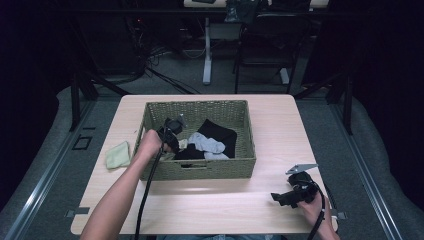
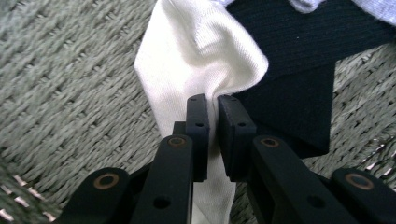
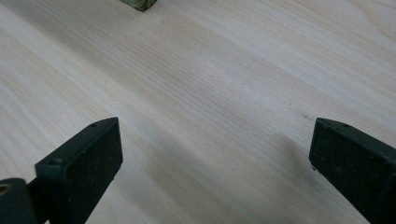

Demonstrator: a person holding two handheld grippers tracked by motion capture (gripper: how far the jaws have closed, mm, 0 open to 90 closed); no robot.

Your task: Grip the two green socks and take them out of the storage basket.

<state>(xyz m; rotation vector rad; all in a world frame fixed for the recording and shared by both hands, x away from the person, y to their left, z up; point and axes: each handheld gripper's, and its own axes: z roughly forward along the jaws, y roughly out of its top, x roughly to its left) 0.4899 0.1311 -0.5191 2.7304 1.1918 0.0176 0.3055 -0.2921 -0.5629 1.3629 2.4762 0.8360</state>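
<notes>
High view – place: our left gripper [image 1: 172,136] reaches into the wicker basket [image 1: 247,150], among the dark and grey laundry; our right gripper [image 1: 292,194] rests on the tabletop [image 1: 225,205].
Left gripper view – grip: pads pinched tight on a fold of the white sock [image 2: 196,60].
Left gripper view – axis: sock runs away from us, toe end up-right.
Left gripper view – advice: we lift straight up, slowly, clear of the black cloth [image 2: 299,70].
Right gripper view – state: jaws wide apart, holding nothing.

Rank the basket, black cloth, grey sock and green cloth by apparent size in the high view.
1. woven basket
2. black cloth
3. grey sock and green cloth: these look alike, too close to rank.
</notes>
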